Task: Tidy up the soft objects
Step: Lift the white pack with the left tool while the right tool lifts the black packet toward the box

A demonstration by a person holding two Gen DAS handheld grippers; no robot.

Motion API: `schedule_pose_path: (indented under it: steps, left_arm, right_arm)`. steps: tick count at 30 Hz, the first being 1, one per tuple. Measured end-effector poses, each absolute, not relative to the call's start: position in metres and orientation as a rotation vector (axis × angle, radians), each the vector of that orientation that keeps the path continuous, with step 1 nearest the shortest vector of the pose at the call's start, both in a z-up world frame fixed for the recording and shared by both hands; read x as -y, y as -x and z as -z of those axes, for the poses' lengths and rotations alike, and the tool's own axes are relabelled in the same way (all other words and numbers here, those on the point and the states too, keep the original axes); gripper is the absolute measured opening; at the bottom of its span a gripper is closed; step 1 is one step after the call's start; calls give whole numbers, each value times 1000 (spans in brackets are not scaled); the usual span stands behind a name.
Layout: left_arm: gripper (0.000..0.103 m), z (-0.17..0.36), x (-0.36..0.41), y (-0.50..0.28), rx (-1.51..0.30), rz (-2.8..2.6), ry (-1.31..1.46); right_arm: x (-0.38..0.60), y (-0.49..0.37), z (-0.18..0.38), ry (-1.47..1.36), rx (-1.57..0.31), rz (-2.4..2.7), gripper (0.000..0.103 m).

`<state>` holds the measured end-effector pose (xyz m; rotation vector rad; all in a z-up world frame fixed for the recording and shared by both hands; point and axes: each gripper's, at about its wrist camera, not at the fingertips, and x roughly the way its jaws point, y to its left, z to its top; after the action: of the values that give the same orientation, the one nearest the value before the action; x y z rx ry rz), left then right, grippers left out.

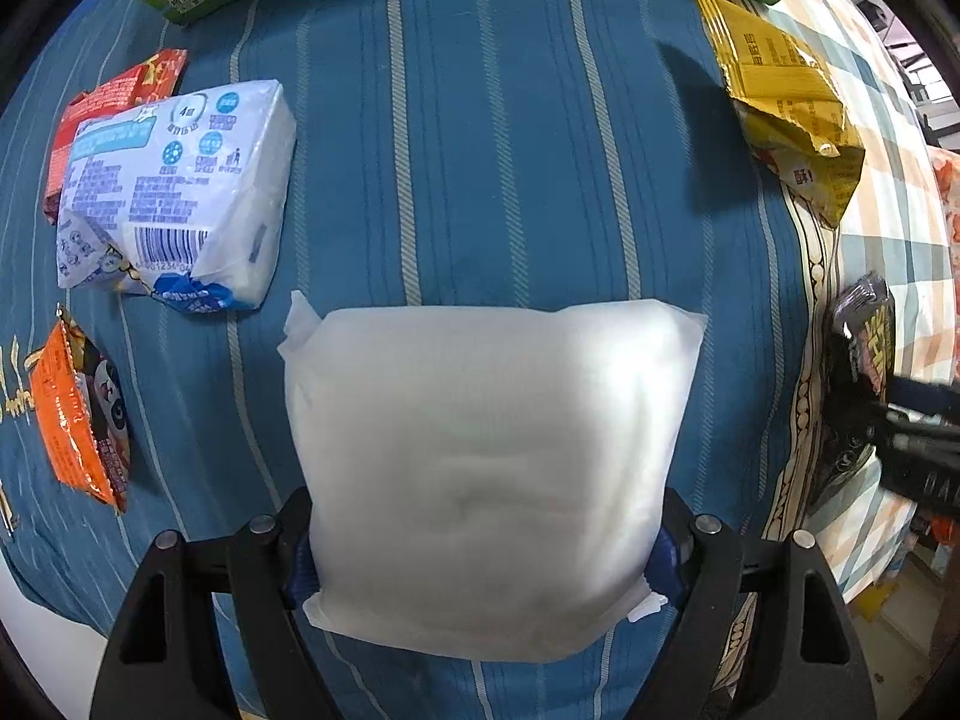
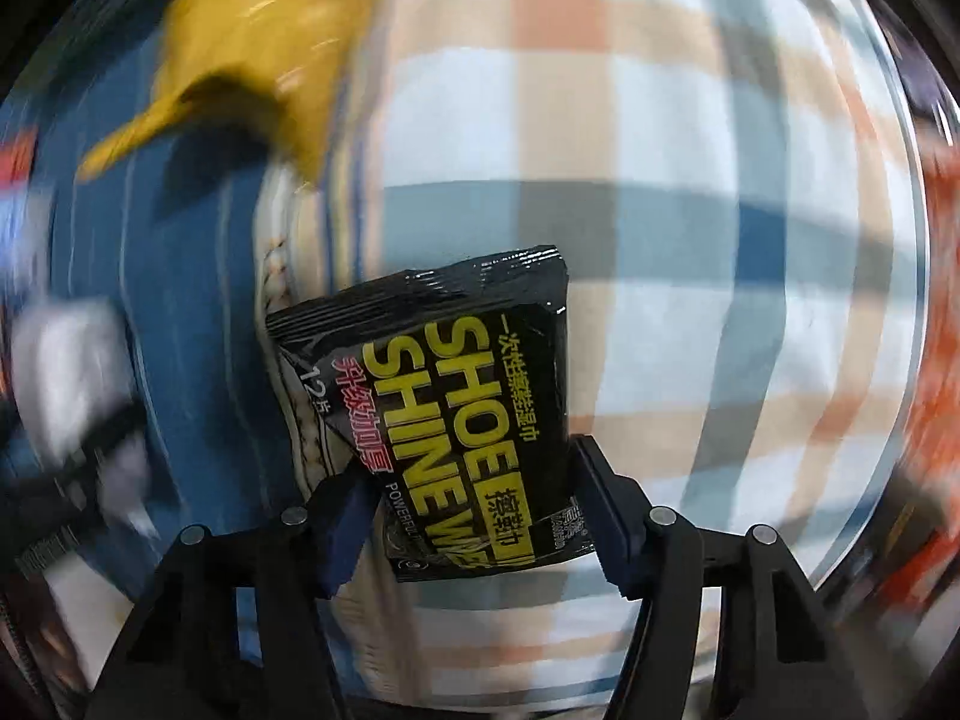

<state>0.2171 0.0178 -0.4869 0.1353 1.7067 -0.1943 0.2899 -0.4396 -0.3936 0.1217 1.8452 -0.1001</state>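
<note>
Left gripper [image 1: 480, 546] clamped on plain white soft pack [image 1: 489, 468], held over blue striped cloth [image 1: 492, 150], with printed tissue pack [image 1: 174, 192], orange snack bag [image 1: 81, 414] and yellow bag [image 1: 786, 102] lying well apart around it. Right gripper [image 2: 480, 516] closed against both sides of black shoe-shine wipes pack [image 2: 474, 414], above plaid cloth [image 2: 660, 180]. Surroundings blurred in right wrist view; yellow shape [image 2: 258, 60] at upper left probably the same bag.

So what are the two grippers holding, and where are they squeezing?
The left gripper pinches the plain white soft pack by its near end. The right gripper pinches the black shoe-shine wipes packet at its bottom end.
</note>
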Motion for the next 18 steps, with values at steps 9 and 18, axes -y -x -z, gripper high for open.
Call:
schedule_pose_path:
  steps: [9, 18]
  left_arm:
    - [81, 494, -30, -219, -1707, 165, -138]
    - [74, 479, -15, -194, -1679, 137, -156]
  right_arm:
    - [470, -253, 365, -215, -1794, 240, 80]
    - [429, -238, 360, -243, -1774, 242, 51]
